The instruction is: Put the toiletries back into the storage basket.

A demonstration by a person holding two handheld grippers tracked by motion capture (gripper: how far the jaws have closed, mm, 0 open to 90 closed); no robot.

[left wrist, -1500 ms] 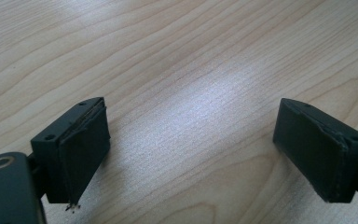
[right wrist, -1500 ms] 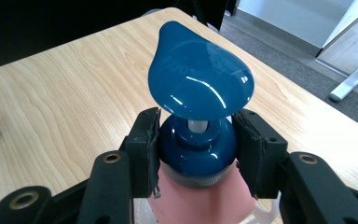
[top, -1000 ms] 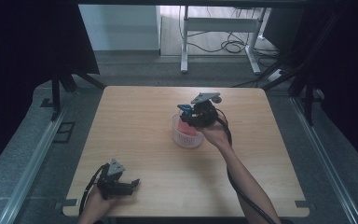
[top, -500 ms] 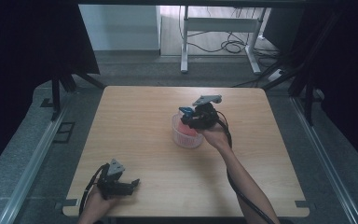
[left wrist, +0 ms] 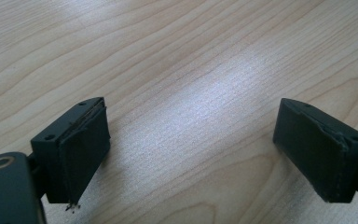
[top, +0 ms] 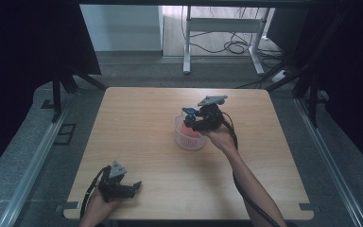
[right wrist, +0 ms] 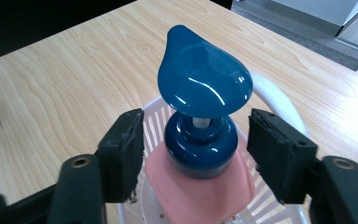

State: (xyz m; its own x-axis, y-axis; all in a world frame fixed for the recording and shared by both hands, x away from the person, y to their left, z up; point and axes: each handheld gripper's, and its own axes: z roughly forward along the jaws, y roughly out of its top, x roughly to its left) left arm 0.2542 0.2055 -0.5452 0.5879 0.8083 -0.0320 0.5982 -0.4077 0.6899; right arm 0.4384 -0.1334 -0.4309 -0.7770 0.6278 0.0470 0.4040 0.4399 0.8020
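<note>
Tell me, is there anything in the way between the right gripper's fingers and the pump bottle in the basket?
Nothing visible. The right gripper has just been opening, and its fingers now flank the blue collar of the pink pump bottle with a bare gap on each side. The bottle stands in the white basket.

Pump bottle (right wrist: 200,177) upright in a white basket (right wrist: 270,93).
The right gripper (right wrist: 196,154) flanks its blue pump (right wrist: 203,77); jaws just opened, pads clear of the collar, wooden table (right wrist: 65,79) behind.
</note>
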